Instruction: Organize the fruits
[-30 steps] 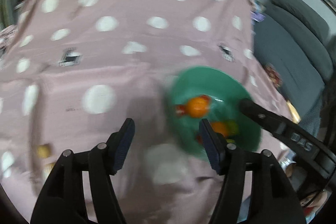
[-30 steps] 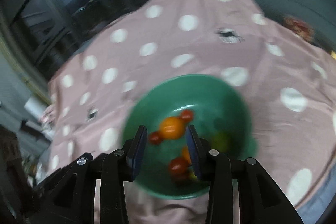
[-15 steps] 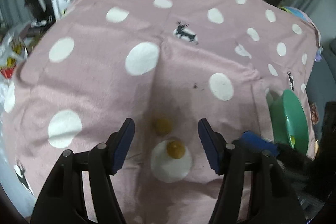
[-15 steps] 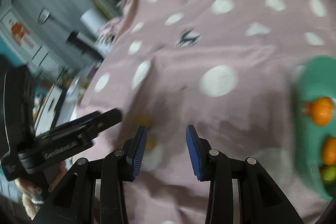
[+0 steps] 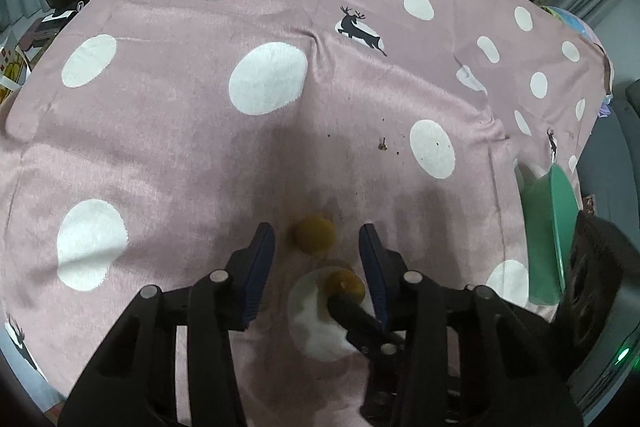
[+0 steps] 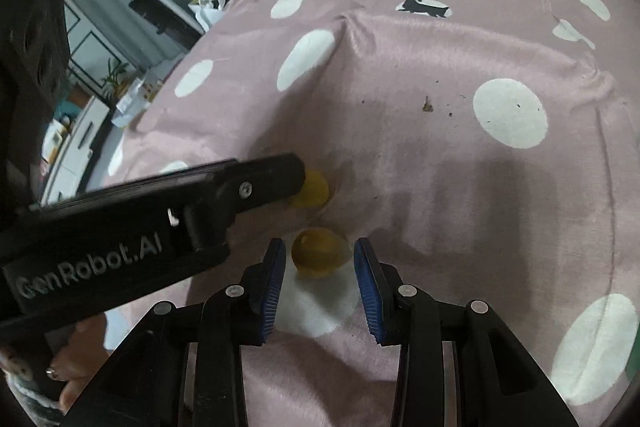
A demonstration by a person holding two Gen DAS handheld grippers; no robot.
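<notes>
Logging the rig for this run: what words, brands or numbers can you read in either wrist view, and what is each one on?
"GenRobot.AI": white lettering on the black body of the left gripper, seen in the right wrist view.
The boxes and papers past the cloth's left edge carry printing too small and blurred to read.
Nothing else is legible.

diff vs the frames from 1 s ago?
Both grippers swung from the green bowl to the two small yellow-brown fruits on the pink dotted cloth. Left gripper, jaws just closing, brackets the far fruit; right gripper brackets the near fruit. Neither gripped. Fruits unmoved.

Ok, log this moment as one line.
left gripper: closing around far yellow fruit | right gripper: open around near yellow fruit | green bowl: right
</notes>
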